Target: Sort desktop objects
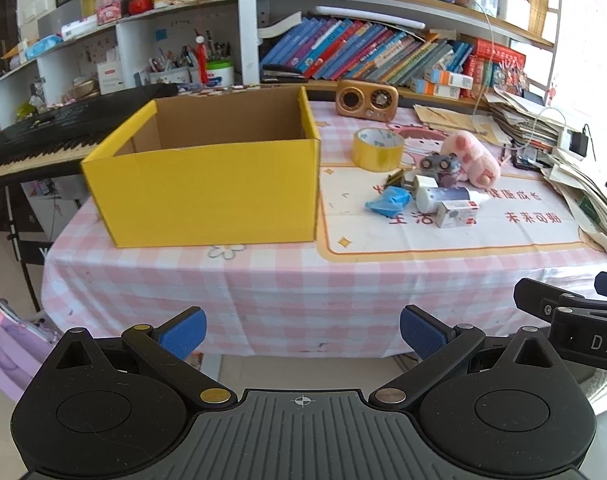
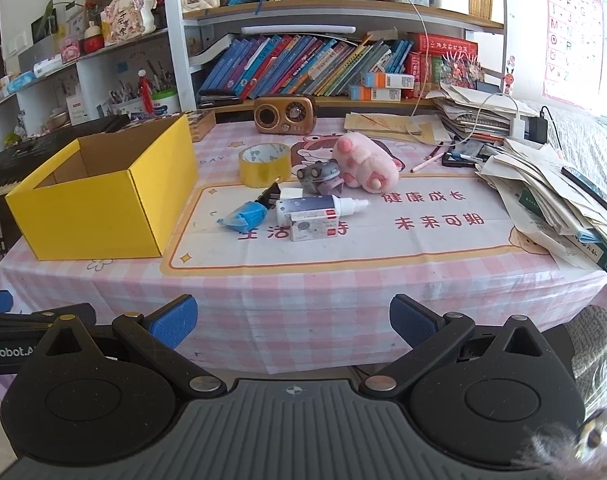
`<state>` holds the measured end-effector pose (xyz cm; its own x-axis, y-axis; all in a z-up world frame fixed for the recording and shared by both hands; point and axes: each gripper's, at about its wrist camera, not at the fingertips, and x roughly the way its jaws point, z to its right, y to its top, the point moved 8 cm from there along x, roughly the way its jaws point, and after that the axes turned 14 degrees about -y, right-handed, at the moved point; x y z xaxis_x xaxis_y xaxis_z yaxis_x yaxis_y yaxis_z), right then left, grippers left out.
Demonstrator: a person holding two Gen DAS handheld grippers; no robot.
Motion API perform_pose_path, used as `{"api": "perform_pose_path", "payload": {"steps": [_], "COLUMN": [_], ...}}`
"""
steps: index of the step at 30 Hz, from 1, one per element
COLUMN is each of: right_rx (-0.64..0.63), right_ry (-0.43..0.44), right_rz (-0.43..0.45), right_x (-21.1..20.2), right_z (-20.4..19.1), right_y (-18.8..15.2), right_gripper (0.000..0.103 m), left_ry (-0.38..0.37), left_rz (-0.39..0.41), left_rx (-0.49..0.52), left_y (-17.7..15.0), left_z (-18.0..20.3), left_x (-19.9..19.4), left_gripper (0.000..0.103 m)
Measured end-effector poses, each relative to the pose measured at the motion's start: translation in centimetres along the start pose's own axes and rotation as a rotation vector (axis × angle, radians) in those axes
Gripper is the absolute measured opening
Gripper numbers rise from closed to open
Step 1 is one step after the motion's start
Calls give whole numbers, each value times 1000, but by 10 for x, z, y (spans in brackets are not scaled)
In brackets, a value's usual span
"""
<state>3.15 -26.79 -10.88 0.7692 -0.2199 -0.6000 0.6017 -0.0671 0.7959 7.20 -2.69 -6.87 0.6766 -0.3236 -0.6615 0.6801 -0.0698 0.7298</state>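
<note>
An open yellow cardboard box (image 1: pixel 207 184) sits on the left part of the bench (image 2: pixel 303 280), which wears a pink-and-white checked cloth; no contents show over its walls in either view. To its right, on a printed mat, lies a loose cluster of small things. A white spray bottle with a dark blue label (image 2: pixel 319 205) lies on its side, its long axis running left to right across the bench, nozzle pointing right. Just in front of it, a small white rectangular carton (image 2: pixel 315 229) lies parallel to it. A crumpled blue plastic wrapper (image 2: pixel 245 216) lies to the left, a roll of yellow tape (image 2: pixel 264 165) stands on its flat face behind, and a pink plush paw (image 2: pixel 365 164) lies beside a small grey toy car (image 2: pixel 317 176).

The left claw (image 1: pixel 302 330) hovers short of the bench's near edge, level, its blue-padded fingers spread wide with nothing between them. The right claw (image 2: pixel 293 320) is posed alike, jaws wide apart and empty.

The left view alone shows a black keyboard (image 1: pixel 43 136) beyond the box; the right view shows more of the paper stack (image 2: pixel 551 192) on the bench's right side.
</note>
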Motion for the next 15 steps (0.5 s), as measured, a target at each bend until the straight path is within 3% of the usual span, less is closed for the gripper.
{"api": "perform_pose_path", "payload": {"steps": [15], "right_rx": [40], "right_ry": [-56], "right_rz": [-21], "right_x": [22], "right_z": [47], "right_y": [7], "right_gripper": [103], "left_ry": [-56], "left_rz": [35], "left_rx": [51], "left_y": [17], "left_z": [45], "left_x": [25], "left_gripper": [103]}}
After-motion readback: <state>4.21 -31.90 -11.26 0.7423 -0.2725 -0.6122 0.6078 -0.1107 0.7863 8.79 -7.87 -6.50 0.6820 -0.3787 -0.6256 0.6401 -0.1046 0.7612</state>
